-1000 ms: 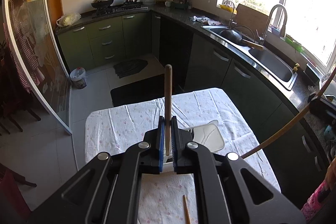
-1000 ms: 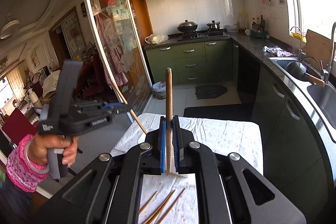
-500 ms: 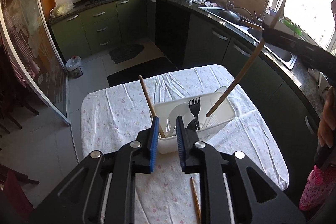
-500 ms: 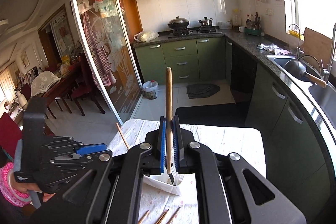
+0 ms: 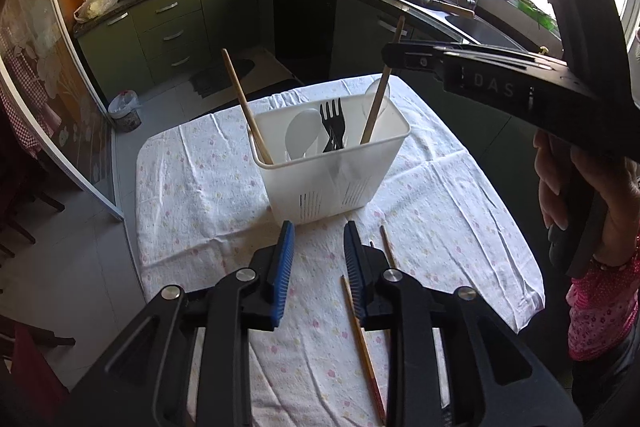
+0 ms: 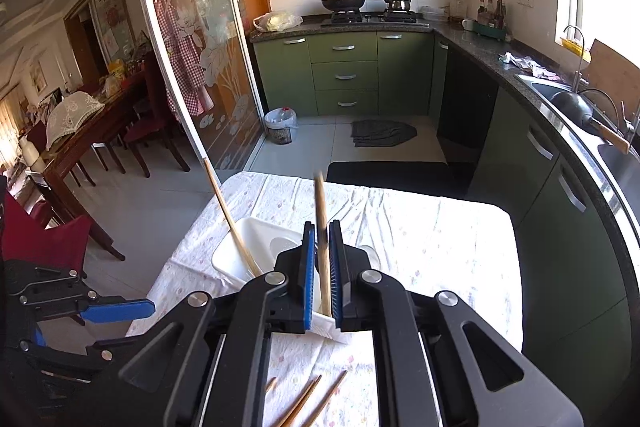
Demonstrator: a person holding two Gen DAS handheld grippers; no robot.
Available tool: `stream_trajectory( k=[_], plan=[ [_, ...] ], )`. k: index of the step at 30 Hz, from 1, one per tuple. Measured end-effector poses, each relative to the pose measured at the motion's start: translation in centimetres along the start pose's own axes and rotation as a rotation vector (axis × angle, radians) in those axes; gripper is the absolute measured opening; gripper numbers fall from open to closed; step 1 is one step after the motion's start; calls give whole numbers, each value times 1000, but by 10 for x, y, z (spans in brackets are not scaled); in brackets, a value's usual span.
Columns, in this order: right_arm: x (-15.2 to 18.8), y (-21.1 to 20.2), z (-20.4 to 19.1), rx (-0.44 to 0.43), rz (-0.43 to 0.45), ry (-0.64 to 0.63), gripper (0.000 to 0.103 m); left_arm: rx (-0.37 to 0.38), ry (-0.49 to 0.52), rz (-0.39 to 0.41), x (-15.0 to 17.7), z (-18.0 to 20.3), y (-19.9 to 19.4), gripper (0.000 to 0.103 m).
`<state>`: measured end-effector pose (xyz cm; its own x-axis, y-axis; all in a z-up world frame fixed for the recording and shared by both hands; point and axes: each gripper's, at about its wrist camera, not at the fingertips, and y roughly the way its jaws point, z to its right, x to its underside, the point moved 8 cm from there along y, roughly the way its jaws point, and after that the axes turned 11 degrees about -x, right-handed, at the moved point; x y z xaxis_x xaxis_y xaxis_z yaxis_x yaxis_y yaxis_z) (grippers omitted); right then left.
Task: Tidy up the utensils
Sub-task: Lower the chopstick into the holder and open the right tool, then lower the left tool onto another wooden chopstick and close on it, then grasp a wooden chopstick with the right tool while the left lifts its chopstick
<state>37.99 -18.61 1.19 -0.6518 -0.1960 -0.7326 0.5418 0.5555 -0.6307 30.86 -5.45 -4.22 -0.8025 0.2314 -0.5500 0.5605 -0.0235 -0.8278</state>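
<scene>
A white utensil basket (image 5: 334, 167) stands on the clothed table (image 5: 192, 187). It holds a white spoon (image 5: 302, 137), a black fork (image 5: 333, 125) and two wooden chopsticks, one leaning left (image 5: 246, 107) and one at the right (image 5: 380, 99). My left gripper (image 5: 318, 259) is open and empty just in front of the basket. My right gripper (image 6: 321, 275) hovers over the basket (image 6: 240, 251) with its jaws slightly apart around the blurred right chopstick (image 6: 322, 227), which stands loose between them. It also shows in the left wrist view (image 5: 480, 71).
Several loose chopsticks (image 5: 362, 339) lie on the cloth near the front edge, also in the right wrist view (image 6: 308, 399). Green cabinets and a sink counter (image 5: 460, 19) run along the right. A glass sliding door (image 6: 188, 67) stands to the left.
My left gripper let its chopstick drop into the basket, opened wider and pulled back. My right gripper lowered its chopstick into the basket and loosened its jaws.
</scene>
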Motion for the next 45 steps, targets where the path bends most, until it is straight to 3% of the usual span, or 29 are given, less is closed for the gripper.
stream_trajectory(
  k=[8,17,19,27,33,39,45],
  plan=[
    [37,-59,-9,-22,41,7,25,8,48,-147,56,26,42,27],
    [144,-71,13,12,-116,36,26,10,68,-404,119,59,114,27],
    [161,-69,21,15,-147,52,32,-11,54,-432,122,61,123,25],
    [197,-53,31,2,-222,68,33,-39,36,-484,130,66,139,23],
    [207,-24,21,-53,-300,92,33,-50,58,-473,130,71,143,8],
    [224,20,10,-125,-417,145,30,-45,58,-466,137,63,140,6],
    [238,60,11,-85,-520,172,28,-66,22,-460,142,34,141,6]
  ],
)
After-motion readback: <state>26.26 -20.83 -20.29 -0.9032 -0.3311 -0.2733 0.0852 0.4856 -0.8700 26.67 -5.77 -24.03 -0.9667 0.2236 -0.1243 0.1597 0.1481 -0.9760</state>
